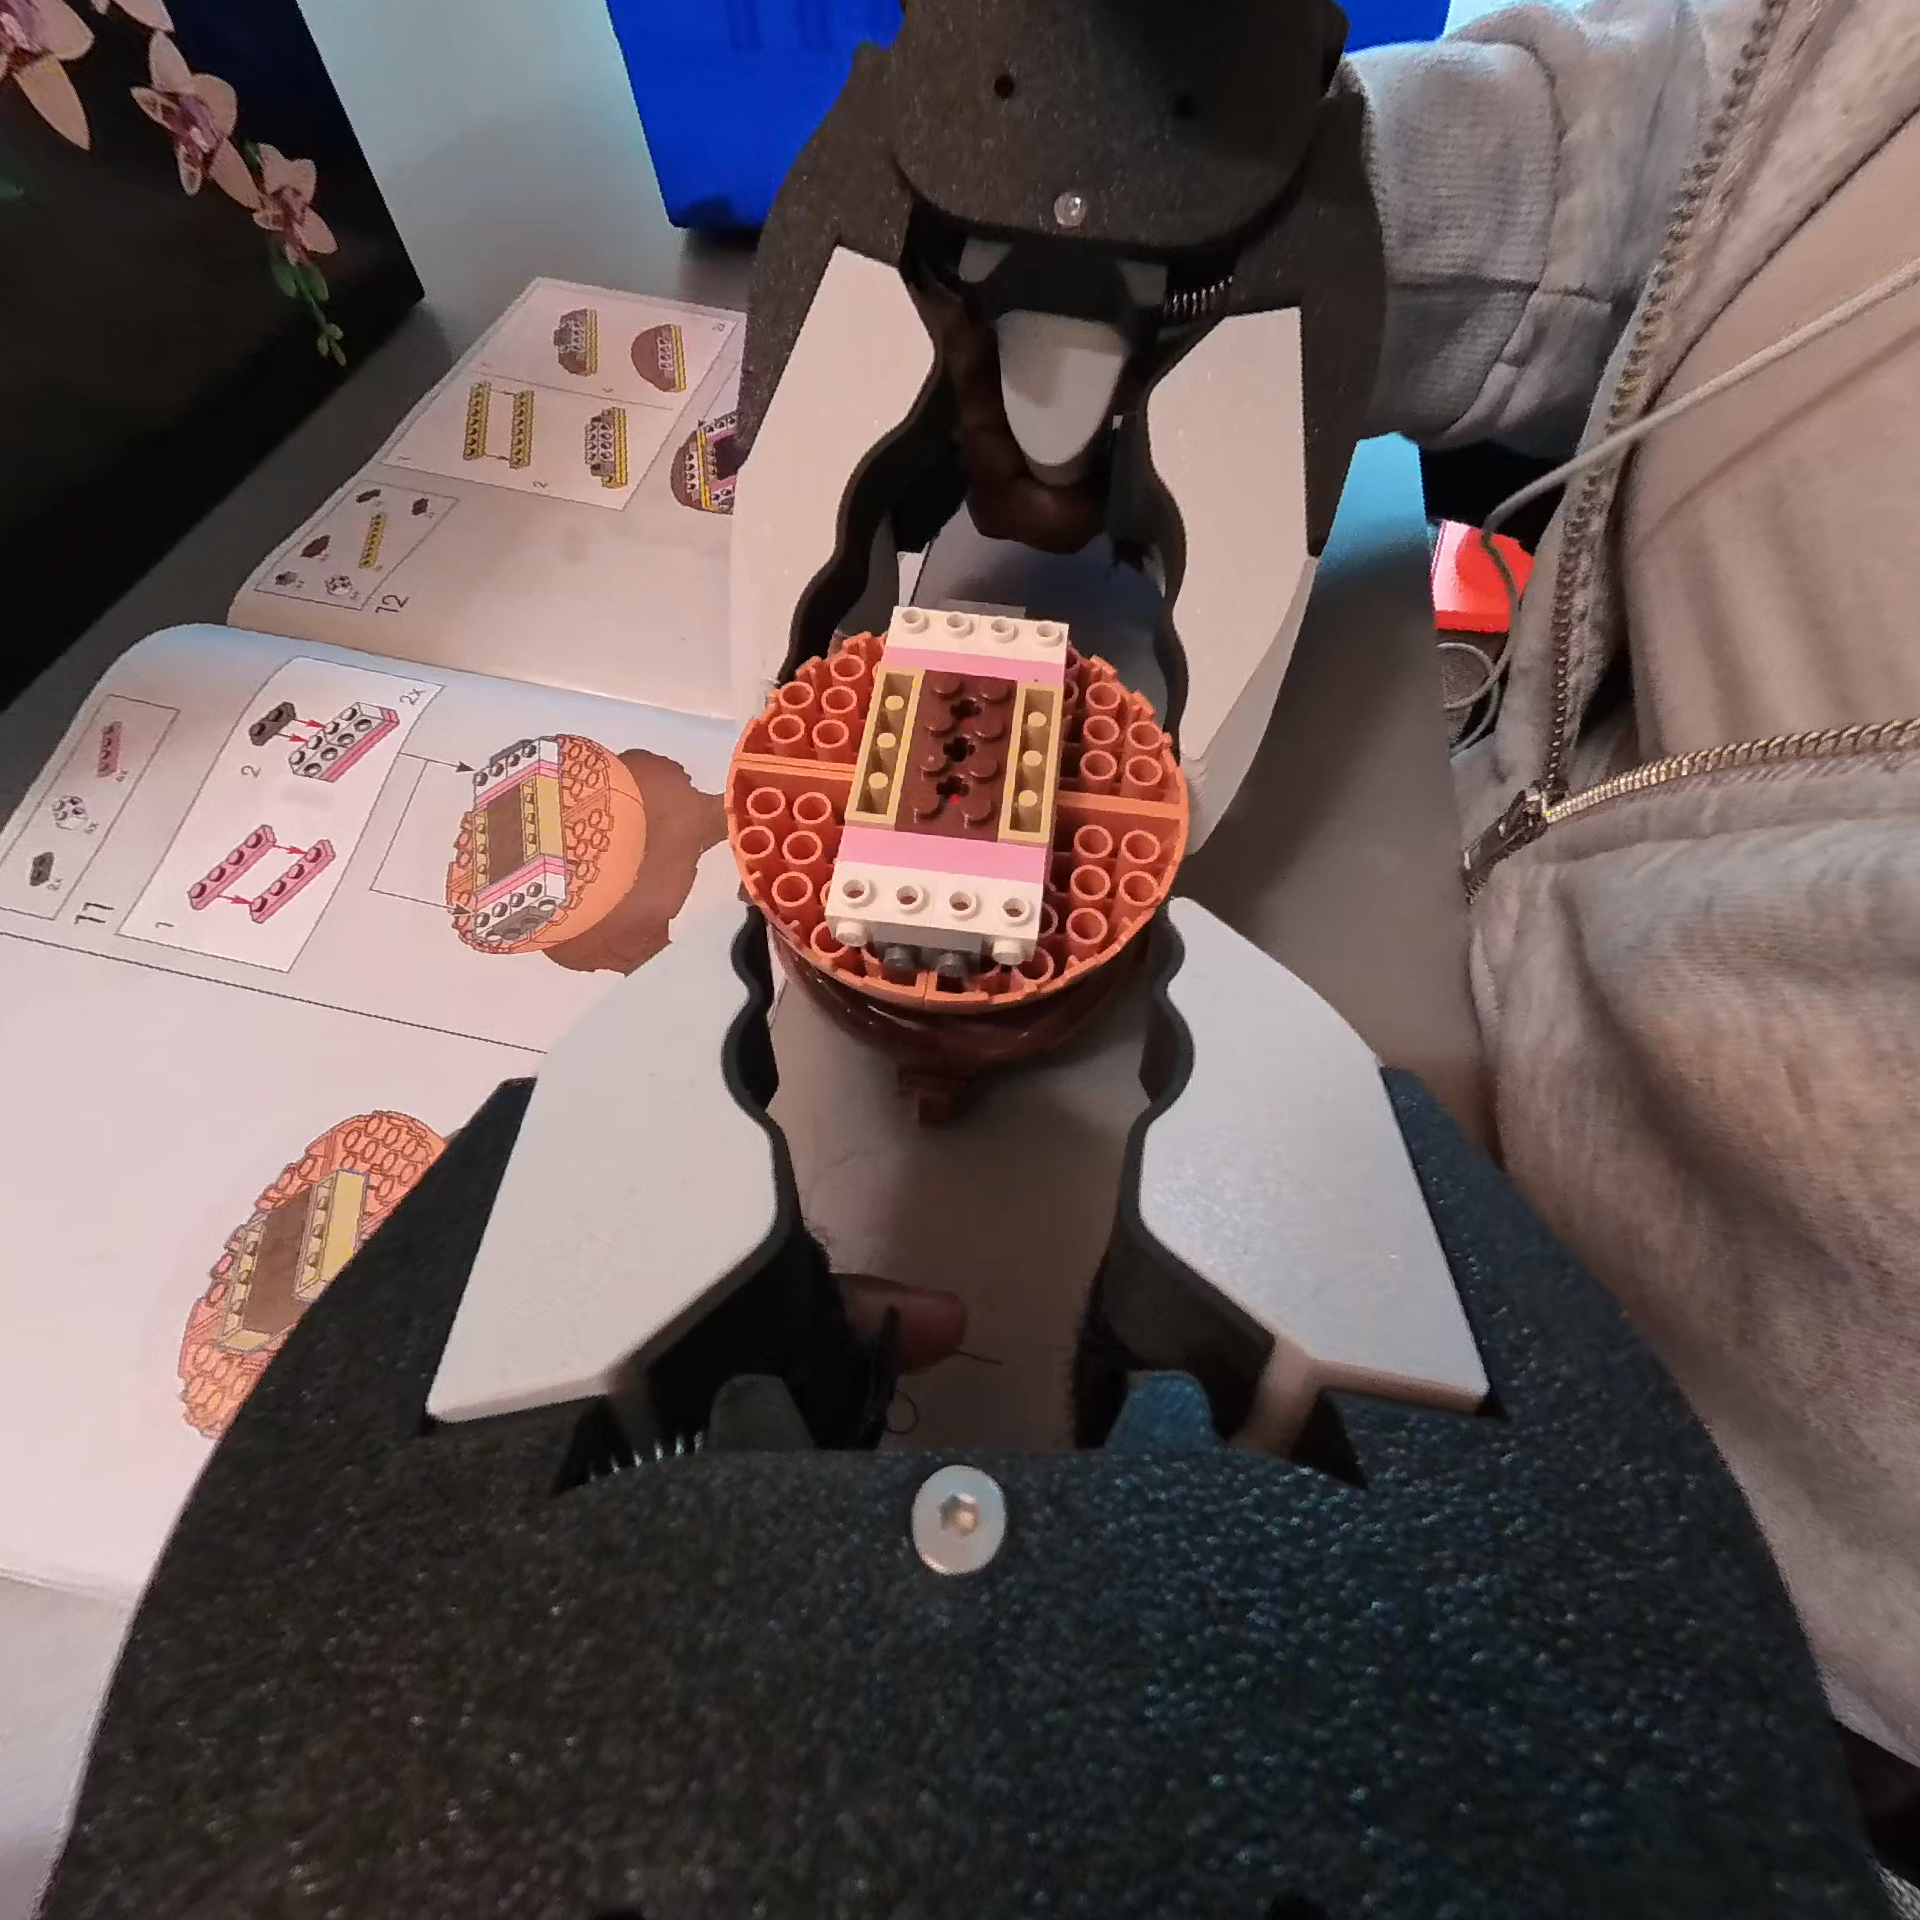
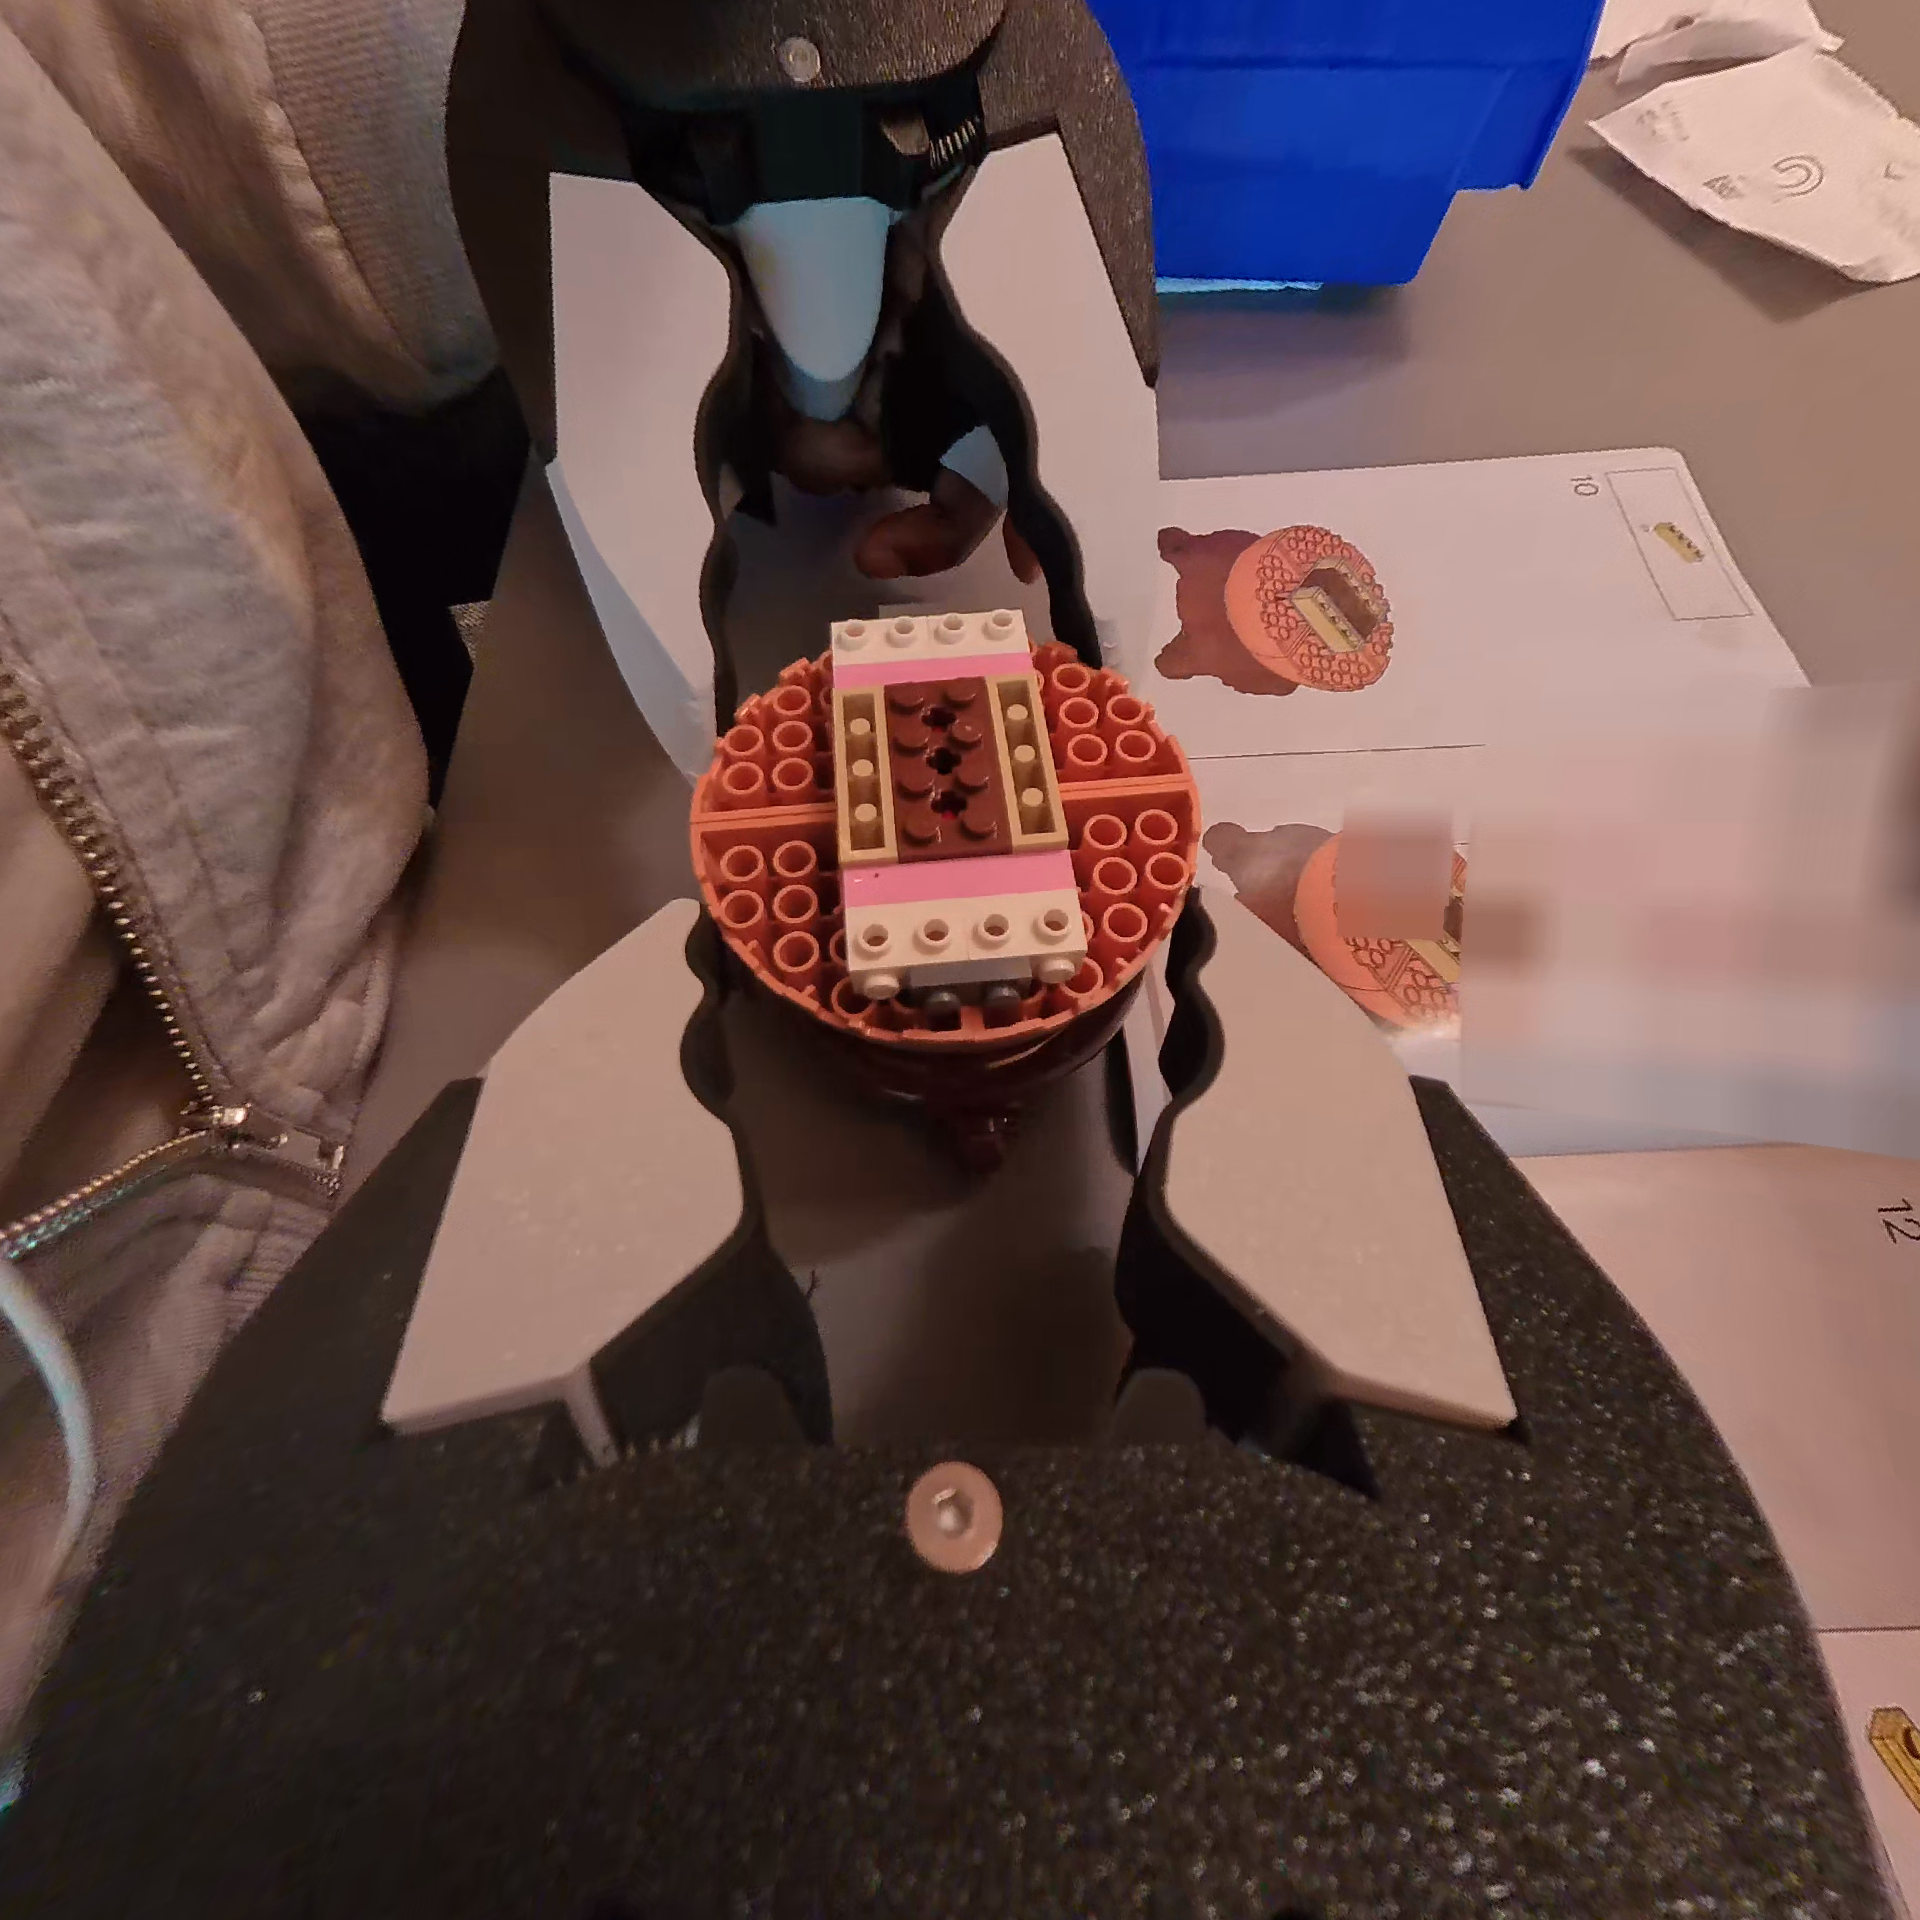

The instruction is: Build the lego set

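A round lego model (image 1: 795,831) has salmon-orange studs and a centre block of white, pink, tan and brown bricks on a dark brown underside. It is held between both grippers, which face each other. My left gripper (image 1: 956,956) is shut on the model's near lower rim. My right gripper (image 1: 987,665) comes in from the far side and grips the far rim. In the right wrist view the same model (image 2: 764,914) sits in my right gripper (image 2: 940,966), with the left gripper (image 2: 904,655) opposite.
An open instruction booklet (image 1: 312,831) lies on the grey table to the left and also shows in the right wrist view (image 2: 1455,582). A blue bin (image 2: 1330,125), crumpled paper bags (image 2: 1766,156), a black flower-printed box (image 1: 156,260) and a person's grey hoodie (image 1: 1662,727) surround the work spot. The tips of both grippers are at nearly the same place.
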The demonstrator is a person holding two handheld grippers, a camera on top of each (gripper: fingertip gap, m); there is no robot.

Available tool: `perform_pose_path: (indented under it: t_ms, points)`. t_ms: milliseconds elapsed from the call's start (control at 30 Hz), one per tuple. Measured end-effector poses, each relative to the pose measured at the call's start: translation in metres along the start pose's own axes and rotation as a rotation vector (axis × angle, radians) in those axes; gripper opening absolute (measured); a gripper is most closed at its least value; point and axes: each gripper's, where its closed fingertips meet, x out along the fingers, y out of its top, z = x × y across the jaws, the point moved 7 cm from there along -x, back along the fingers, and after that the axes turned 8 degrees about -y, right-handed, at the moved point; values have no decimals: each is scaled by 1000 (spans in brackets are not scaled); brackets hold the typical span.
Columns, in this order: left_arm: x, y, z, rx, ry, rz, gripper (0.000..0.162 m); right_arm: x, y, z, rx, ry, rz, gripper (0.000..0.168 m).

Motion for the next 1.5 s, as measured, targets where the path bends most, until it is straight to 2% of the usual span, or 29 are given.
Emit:
perform_pose_path:
  t_ms: [133,300,1500]
  points:
    - [2,-2,0,-26,-15,6,69,0,-1,-1,3,-2,9,81]
    - [7,-3,0,-67,3,-60,75,-3,0,-1,62,6,5,81]
    - [4,-1,1,-26,51,-97,76,-3,0,-2,63,3,-4,83]
